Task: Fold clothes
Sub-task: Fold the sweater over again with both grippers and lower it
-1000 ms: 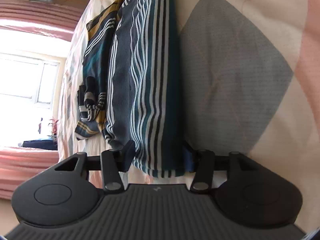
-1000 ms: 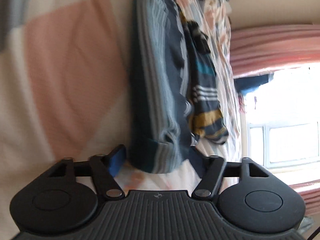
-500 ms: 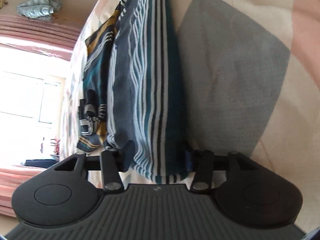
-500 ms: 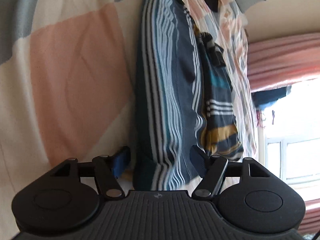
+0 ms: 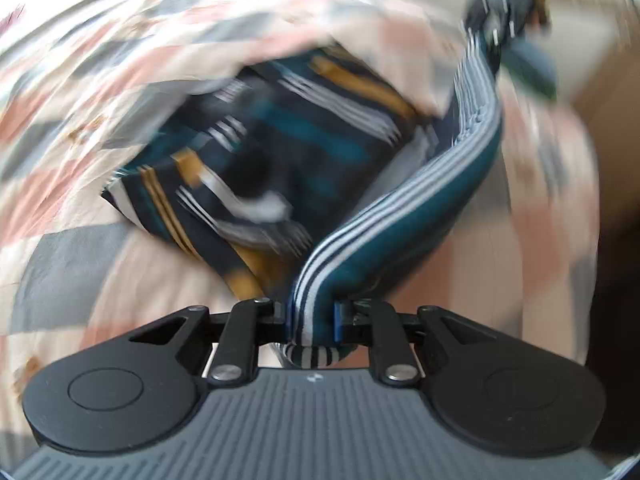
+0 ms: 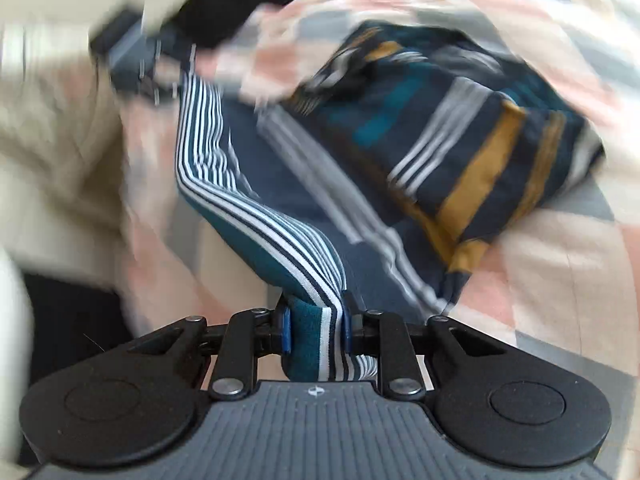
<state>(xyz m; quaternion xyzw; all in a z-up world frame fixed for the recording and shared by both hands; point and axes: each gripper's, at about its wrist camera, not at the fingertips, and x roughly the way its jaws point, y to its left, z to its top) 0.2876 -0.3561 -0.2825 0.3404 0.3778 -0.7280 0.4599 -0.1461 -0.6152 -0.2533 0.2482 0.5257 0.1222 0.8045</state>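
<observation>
Nearest, left tongs (image 5: 311,316) clamped on a bunched edge of the striped garment (image 5: 420,196), jaws closing, teal and white-striped cloth squeezed between the blue pads, a small tuft poking out behind them. Likewise right tongs (image 6: 316,330) clenched on another bunch of the same garment (image 6: 256,208), jaws closing, teal fabric with white and navy stripes wedged between the blue pads and spilling toward the camera.

Just beyond, stretched as a taut band from each pair of tongs toward the other: running up and right in the left wrist view, up and left in the right wrist view. At the far end of each band, the other gripper blurred, pinching the cloth. Lifted clear of the bed along that band, as far as the blur allows.

Further out, a second garment (image 5: 248,160) in navy with teal, white and mustard stripes, lying crumpled on the bed (image 5: 80,264), seen also from the right side (image 6: 460,140). Beneath everything, bedding in a pink, grey and cream check. Much motion blur throughout; finer detail impossible to tell.
</observation>
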